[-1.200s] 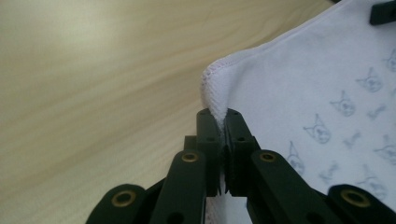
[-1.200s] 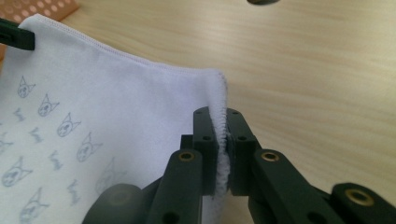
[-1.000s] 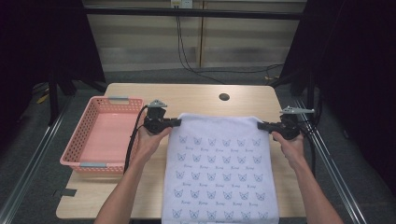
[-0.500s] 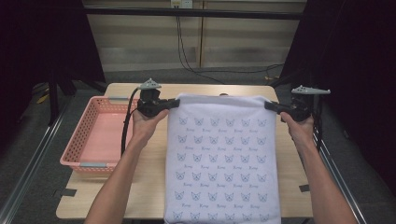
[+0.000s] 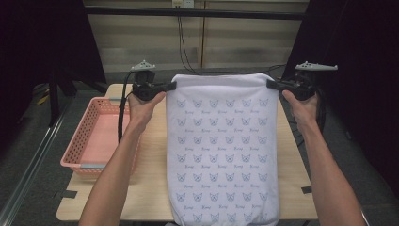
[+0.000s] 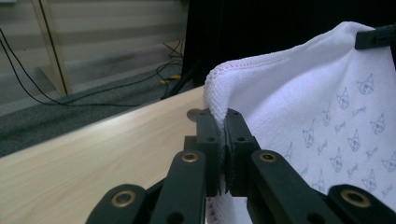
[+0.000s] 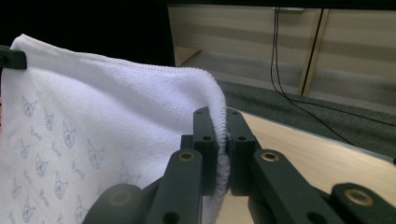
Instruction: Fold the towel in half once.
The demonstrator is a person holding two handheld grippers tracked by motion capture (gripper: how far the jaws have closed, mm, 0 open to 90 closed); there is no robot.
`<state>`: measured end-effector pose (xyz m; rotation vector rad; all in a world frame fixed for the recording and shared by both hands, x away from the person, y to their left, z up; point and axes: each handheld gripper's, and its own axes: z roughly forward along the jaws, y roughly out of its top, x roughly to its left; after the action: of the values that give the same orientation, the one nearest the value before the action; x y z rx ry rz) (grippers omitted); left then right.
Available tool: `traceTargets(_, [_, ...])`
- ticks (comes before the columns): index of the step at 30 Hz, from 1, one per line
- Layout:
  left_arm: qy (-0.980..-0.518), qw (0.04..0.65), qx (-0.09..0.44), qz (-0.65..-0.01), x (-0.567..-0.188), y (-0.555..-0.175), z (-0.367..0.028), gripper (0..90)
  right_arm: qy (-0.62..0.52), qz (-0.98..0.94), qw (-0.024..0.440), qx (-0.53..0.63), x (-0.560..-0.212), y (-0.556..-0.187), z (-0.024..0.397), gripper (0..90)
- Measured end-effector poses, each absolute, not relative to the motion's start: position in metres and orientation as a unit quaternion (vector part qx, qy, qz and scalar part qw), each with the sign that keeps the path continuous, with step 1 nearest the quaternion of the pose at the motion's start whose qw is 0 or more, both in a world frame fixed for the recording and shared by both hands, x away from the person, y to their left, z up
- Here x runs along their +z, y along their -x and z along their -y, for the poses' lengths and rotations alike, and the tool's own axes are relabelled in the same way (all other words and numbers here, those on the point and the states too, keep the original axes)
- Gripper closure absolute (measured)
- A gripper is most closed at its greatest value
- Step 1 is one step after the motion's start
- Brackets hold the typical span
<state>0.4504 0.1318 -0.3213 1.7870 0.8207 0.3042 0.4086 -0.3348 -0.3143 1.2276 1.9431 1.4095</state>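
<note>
Above the far half of the worktop (image 5: 146, 188), a white towel (image 5: 221, 150) hangs stretched between 2 grippers, its top hem level and taut, its lower end draping past the near edge of the worktop. Bare wood lies open on both sides of the cloth: a strip on the right up to the worktop's edge, and a wider strip on the left between the cloth and a pink basket (image 5: 101, 136) that sits at the left edge and juts slightly over it. Beyond the far edge is grey floor with black cables (image 5: 188, 47) running along it.

The left gripper (image 5: 170, 86) pinches the towel's upper left corner; in the left gripper view its fingers (image 6: 208, 140) are pressed together with the hem folded between them. The right gripper (image 5: 272, 84) pinches the upper right corner the same way, its fingers (image 7: 205, 140) closed on the thick stitched edge.

The towel carries rows of small blue cat-head outlines, each with a short word beneath, too small to read.
</note>
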Motion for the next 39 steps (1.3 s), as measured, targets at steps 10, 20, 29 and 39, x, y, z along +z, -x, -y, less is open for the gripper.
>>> traceTargets(10, [-0.752, 0.546, 0.160, -0.332, -0.281, -0.458, -0.136, 86.9, -0.425, -0.704, 0.244, 0.514, -0.274, -0.416, 0.329, 85.2])
traceTargets(20, [-0.769, 0.530, 0.134, -0.331, -0.314, -0.453, -0.126, 86.8, -0.439, -0.706, 0.232, 0.505, -0.301, -0.409, 0.341, 85.1])
traceTargets(29, [-0.789, 0.515, 0.118, -0.313, -0.335, -0.426, -0.126, 86.8, -0.434, -0.718, 0.205, 0.504, -0.341, -0.371, 0.347, 85.1])
traceTargets(39, [-0.807, 0.506, 0.088, -0.293, -0.358, -0.368, -0.147, 86.8, -0.404, -0.743, 0.166, 0.508, -0.365, -0.315, 0.338, 85.1])
